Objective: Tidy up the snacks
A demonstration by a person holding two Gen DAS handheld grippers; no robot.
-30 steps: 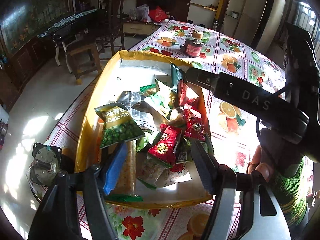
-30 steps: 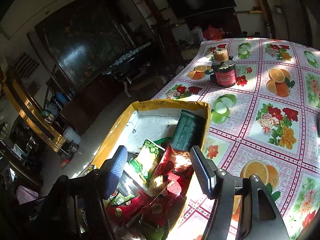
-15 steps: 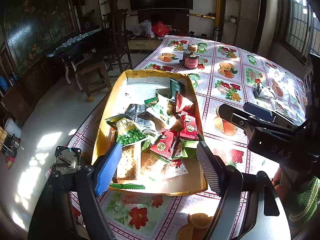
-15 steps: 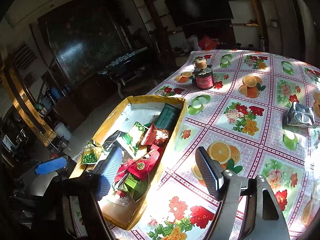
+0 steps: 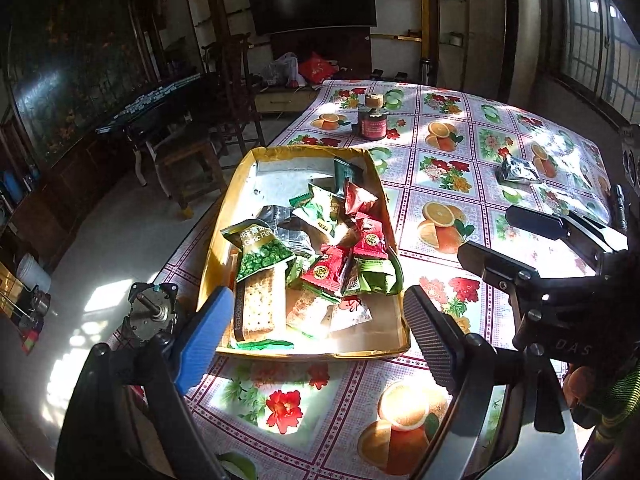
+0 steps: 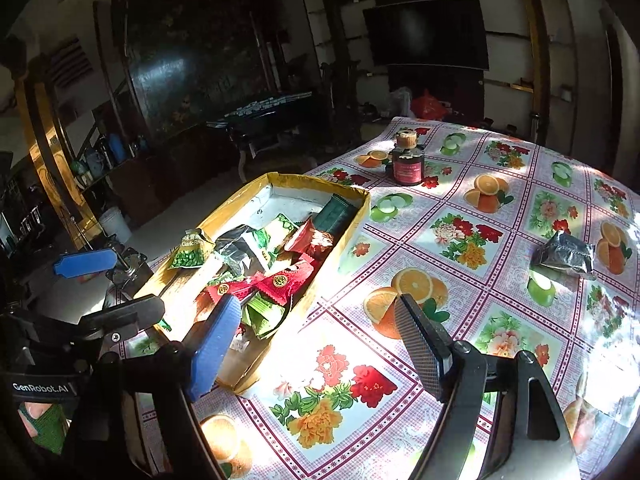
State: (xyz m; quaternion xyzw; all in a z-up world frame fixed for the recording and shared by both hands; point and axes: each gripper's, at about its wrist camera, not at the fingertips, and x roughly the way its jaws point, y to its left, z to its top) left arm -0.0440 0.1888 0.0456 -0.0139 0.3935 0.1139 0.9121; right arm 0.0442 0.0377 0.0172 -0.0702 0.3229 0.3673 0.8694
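Observation:
A yellow cardboard box [image 5: 224, 216] [image 6: 352, 216] on the floral tablecloth holds several snack packets: a green garlic pea bag [image 5: 260, 252] [image 6: 190, 254], a cracker pack [image 5: 258, 306], red packets [image 5: 324, 272] [image 6: 280, 282]. A silver foil packet [image 5: 518, 172] [image 6: 566, 256] lies alone on the table to the right. My left gripper [image 5: 316, 344] is open and empty, above the box's near end. My right gripper [image 6: 320, 340] is open and empty, over the table right of the box; it also shows in the left wrist view [image 5: 508, 240].
A dark jar with a red label [image 5: 372, 120] [image 6: 407, 164] stands on the table beyond the box. A small metal motor [image 5: 150, 312] sits at the table's left edge beside the box. Chairs and a dark side table stand on the floor to the left.
Both grippers have pulled back and up from the box, empty. The right gripper has swung right, off the box and over the tablecloth. The snacks have not moved.

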